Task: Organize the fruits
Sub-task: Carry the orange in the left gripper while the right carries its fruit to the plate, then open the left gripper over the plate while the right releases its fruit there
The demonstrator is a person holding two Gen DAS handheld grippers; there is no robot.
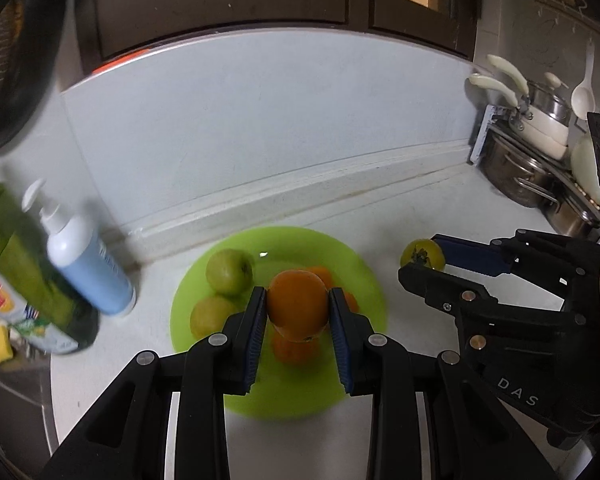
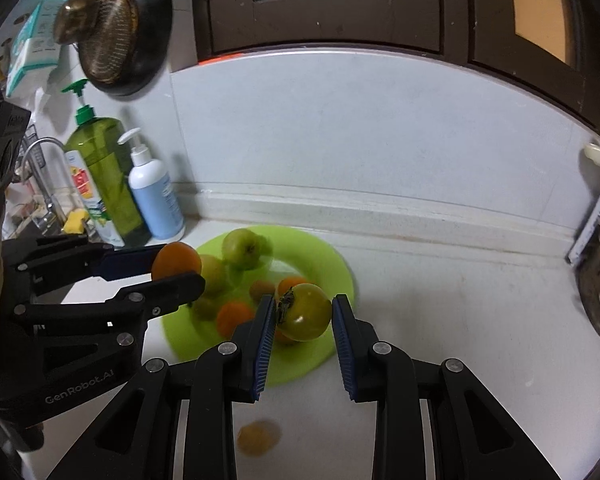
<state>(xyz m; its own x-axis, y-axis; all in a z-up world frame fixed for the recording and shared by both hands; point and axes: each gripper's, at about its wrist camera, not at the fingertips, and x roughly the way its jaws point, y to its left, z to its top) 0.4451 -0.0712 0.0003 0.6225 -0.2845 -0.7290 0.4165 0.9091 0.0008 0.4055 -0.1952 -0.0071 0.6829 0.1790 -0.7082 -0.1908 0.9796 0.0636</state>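
Observation:
My left gripper [image 1: 298, 300] is shut on a round orange fruit [image 1: 298, 314] and holds it above a lime-green plate [image 1: 364, 280]. Two green apples [image 1: 229, 271] lie on the plate's left side, with orange fruit beneath the held one. My right gripper [image 2: 303, 308] is shut on a yellow-green persimmon [image 2: 306, 318] with a dark calyx, over the plate's [image 2: 332, 264] right part. From the right wrist, the left gripper [image 2: 178, 266] shows at the left with its orange [image 2: 176, 258]. A blurred orange-yellow fruit [image 2: 258, 438] lies on the counter near me.
A blue-and-white pump bottle [image 1: 88, 268] and a green soap bottle [image 1: 24, 264] stand left of the plate, near a faucet [image 2: 44, 168] and a yellow sponge [image 2: 74, 222]. Steel pots [image 1: 536, 152] are stacked at the right. The white backsplash [image 1: 260, 128] rises behind.

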